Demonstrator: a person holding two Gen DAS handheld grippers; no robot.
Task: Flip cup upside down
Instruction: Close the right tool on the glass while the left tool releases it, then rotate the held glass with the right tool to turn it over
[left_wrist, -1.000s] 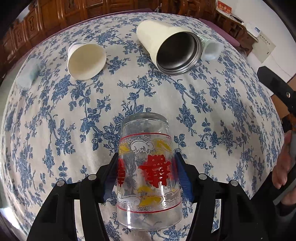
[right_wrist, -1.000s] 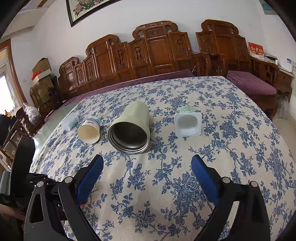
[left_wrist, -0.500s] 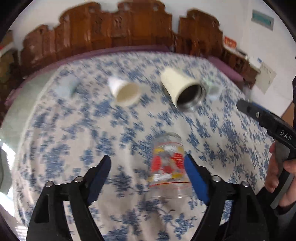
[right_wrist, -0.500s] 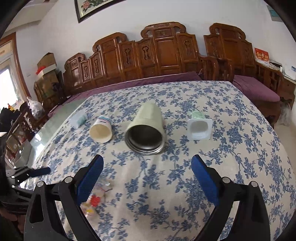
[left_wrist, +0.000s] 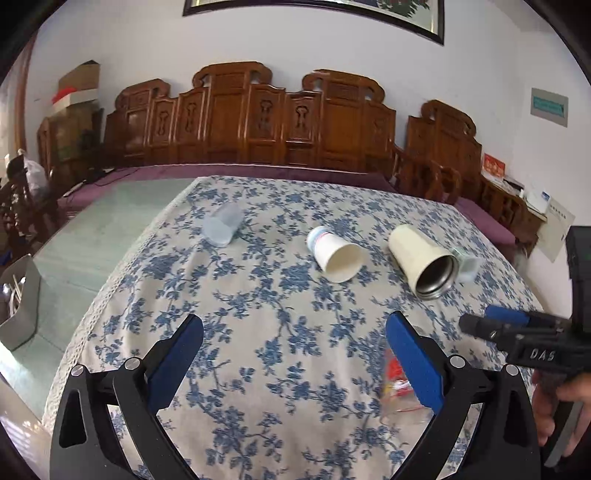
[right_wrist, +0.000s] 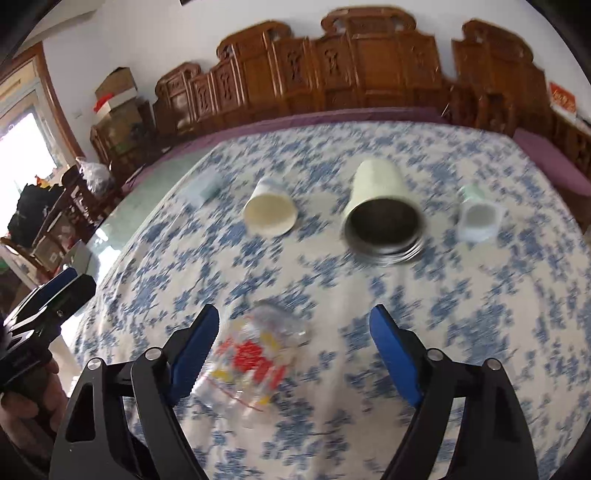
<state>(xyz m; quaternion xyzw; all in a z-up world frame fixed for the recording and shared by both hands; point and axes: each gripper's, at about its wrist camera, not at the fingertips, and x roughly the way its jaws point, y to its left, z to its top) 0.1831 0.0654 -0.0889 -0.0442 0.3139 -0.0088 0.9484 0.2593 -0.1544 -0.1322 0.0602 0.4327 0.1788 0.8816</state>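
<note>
A: Left gripper (left_wrist: 295, 354), finger state?

B: Spread wide, nothing between the blue pads (left_wrist: 177, 360). It hangs above the tablecloth (left_wrist: 258, 295).

A: Location of the glass cup (right_wrist: 255, 354)?

B: On the cloth near the front edge, clear glass with red and yellow print. In the right wrist view it sits just inside the right gripper's (right_wrist: 293, 343) left finger, narrow end pointing toward the far side of the table. The view is motion-blurred, so I cannot tell whether it stands inverted or lies tilted. In the left wrist view the cup (left_wrist: 397, 384) is partly hidden behind the right-hand pad.

A: Right gripper?

B: Fingers wide apart, gripping nothing. Contact between pad and glass cannot be told through the blur.

A: Other items?

B: Paper cup (left_wrist: 338, 254) on its side, mouth toward the camera. Cream flask (left_wrist: 424, 258) on its side beside it, dark steel mouth forward. Small white cup (right_wrist: 476, 218) just to the right of the flask. Pale blue plastic cup (left_wrist: 221, 225) lying near the cloth's left edge. Carved wooden chairs (left_wrist: 258, 122) along the wall.
</note>
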